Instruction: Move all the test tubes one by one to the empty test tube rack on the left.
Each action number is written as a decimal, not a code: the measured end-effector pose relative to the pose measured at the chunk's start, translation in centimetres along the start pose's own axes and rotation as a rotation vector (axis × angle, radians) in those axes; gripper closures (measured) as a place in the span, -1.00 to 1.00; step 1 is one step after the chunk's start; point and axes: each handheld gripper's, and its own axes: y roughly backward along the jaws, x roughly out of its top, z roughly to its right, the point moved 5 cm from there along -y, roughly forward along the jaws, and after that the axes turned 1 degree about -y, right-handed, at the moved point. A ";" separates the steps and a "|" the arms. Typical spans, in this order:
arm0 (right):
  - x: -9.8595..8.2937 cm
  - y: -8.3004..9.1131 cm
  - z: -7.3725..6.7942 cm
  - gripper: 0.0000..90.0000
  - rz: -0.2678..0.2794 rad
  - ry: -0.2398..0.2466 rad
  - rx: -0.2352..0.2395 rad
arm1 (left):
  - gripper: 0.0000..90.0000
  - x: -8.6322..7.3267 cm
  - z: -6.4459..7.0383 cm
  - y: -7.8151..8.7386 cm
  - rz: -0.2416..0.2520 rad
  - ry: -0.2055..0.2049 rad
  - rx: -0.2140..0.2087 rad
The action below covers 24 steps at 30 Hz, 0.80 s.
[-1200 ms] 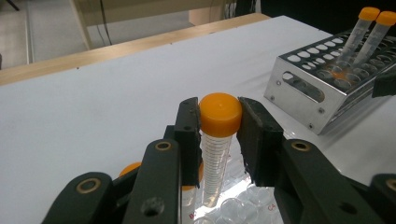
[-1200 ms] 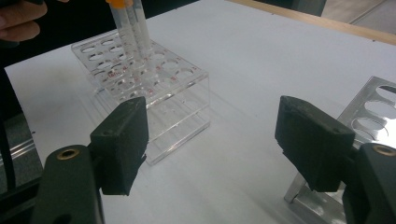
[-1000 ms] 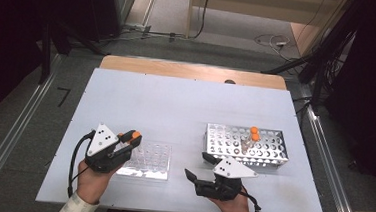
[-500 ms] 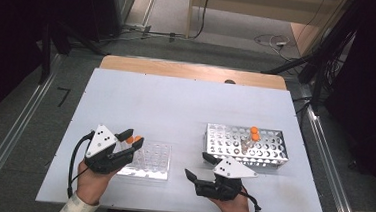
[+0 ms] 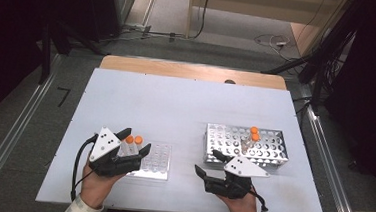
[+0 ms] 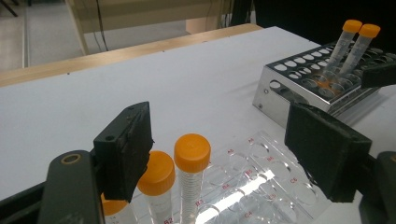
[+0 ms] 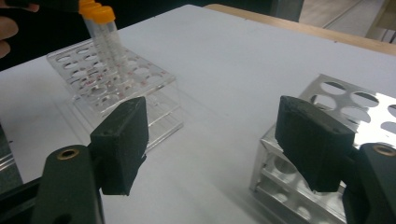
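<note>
Room, high view: grey floor with metal rails on either side of a pale surface (image 5: 176, 105), whose far edge is a wooden strip; dark equipment and cables stand beyond.
High view, left: the left claw (image 5: 134, 142), held in a hand, hangs spread over the near left part of a clear plastic rack (image 5: 154, 160); two orange-capped tubes (image 5: 133, 143) stand upright in that rack between its jaws.
High view, right: the right claw (image 5: 208, 162), spread and holding nothing, sits just before the near left corner of a metal rack (image 5: 268, 144); two more orange-capped tubes (image 5: 252, 138) lean in that rack's far rows.
Between racks: bare surface, the two racks well apart.
Left gripper view: black jaws stand wide; three orange caps (image 6: 191, 148) rise from the clear rack by the left jaw, one partly behind it, none pinched; the metal rack (image 6: 299, 84) lies farther off to the right with its two tubes tilted.
Right gripper view: jaws wide apart over bare surface; the clear rack (image 7: 116, 84) with its tubes (image 7: 105, 32) lies ahead on the left, the metal rack's corner (image 7: 336, 100) just behind the right jaw.
</note>
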 end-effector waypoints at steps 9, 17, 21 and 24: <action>0.0 1.5 2.1 -0.46 0.022 -0.029 -0.068 | -0.58 0.0 0.0 -0.1 0.008 0.000 0.006; 0.0 2.7 3.6 -0.46 0.037 -0.050 -0.132 | -0.58 -0.2 0.0 -0.2 0.007 -0.002 0.014; 0.0 3.1 4.3 -0.46 0.044 -0.059 -0.151 | -0.57 -0.1 -0.1 -0.1 0.010 -0.004 0.016; -0.1 3.4 4.5 -0.46 0.044 -0.062 -0.159 | -0.57 -0.2 -0.2 -0.1 0.011 -0.005 0.020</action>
